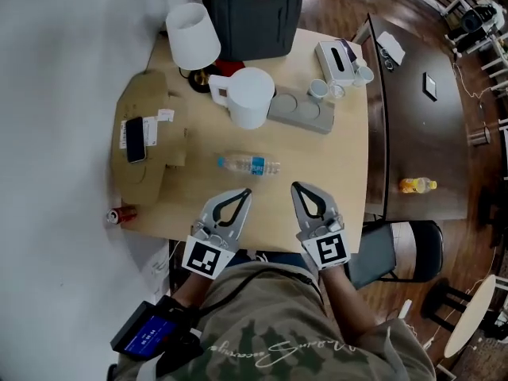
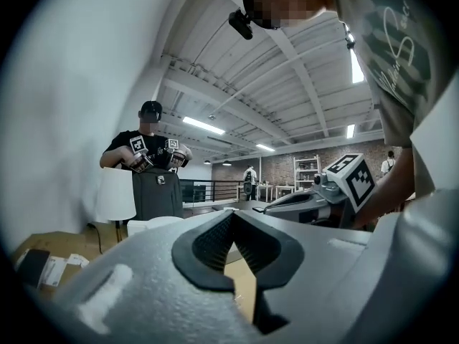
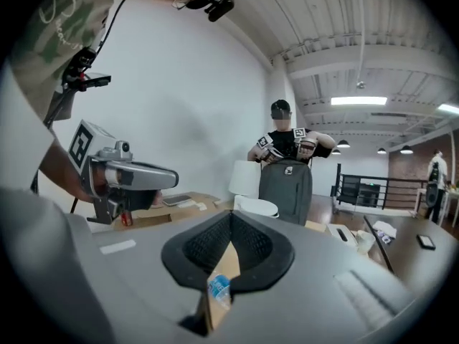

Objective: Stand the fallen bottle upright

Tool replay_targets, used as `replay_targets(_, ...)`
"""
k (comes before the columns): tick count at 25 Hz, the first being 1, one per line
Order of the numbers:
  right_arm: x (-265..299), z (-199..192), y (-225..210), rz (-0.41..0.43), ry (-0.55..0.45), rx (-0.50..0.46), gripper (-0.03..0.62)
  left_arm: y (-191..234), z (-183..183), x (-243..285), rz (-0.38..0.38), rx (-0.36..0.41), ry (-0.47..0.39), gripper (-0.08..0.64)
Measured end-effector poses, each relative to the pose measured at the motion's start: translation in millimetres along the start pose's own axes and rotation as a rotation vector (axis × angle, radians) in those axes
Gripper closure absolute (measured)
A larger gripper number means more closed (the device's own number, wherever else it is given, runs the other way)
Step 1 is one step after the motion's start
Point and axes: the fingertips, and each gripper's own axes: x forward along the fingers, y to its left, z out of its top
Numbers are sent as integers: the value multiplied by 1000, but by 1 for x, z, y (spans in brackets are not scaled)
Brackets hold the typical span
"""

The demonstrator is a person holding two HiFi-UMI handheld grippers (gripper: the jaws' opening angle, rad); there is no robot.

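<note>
A clear plastic bottle (image 1: 248, 164) with a blue label lies on its side in the middle of the light wooden table (image 1: 349, 165). My left gripper (image 1: 247, 191) hovers just short of it at the near edge, its jaws shut and empty. My right gripper (image 1: 294, 186) is beside it, a little right of the bottle's cap end, also shut with nothing in it. In the right gripper view the bottle (image 3: 219, 289) shows low through the gap under the closed jaws, with my left gripper (image 3: 136, 178) off to the left. The left gripper view does not show the bottle.
Behind the bottle stand a white jug (image 1: 251, 95), a grey tray (image 1: 302, 111), a white lampshade (image 1: 193, 36), a dark backpack (image 1: 254, 14) and a tissue box (image 1: 335, 60). A cardboard box (image 1: 147, 101) holding a phone (image 1: 136, 140) is at left. A dark table (image 1: 421, 125) adjoins at right.
</note>
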Motion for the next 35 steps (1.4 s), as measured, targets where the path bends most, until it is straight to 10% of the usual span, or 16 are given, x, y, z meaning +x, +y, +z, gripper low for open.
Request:
replay_targets(5,59,-37,6,287,186,-138,588,10,2,6,45,-95,-45,558)
replay_targets(9,102,-91,27,461,432,-266,334,21,1,8,78,-64,-23,558)
replay_targets(15,157,-189,67,682,757,-494,252,33,-4,2,136,-90,-16,558)
replay_targets(23,206,-276,69,703,969,-846,313,42,-25,-9,173,-122,48,558)
replay_targets(35,204,-257,55,650,802,-710,305,38,-26,-11,171,-120,66,558)
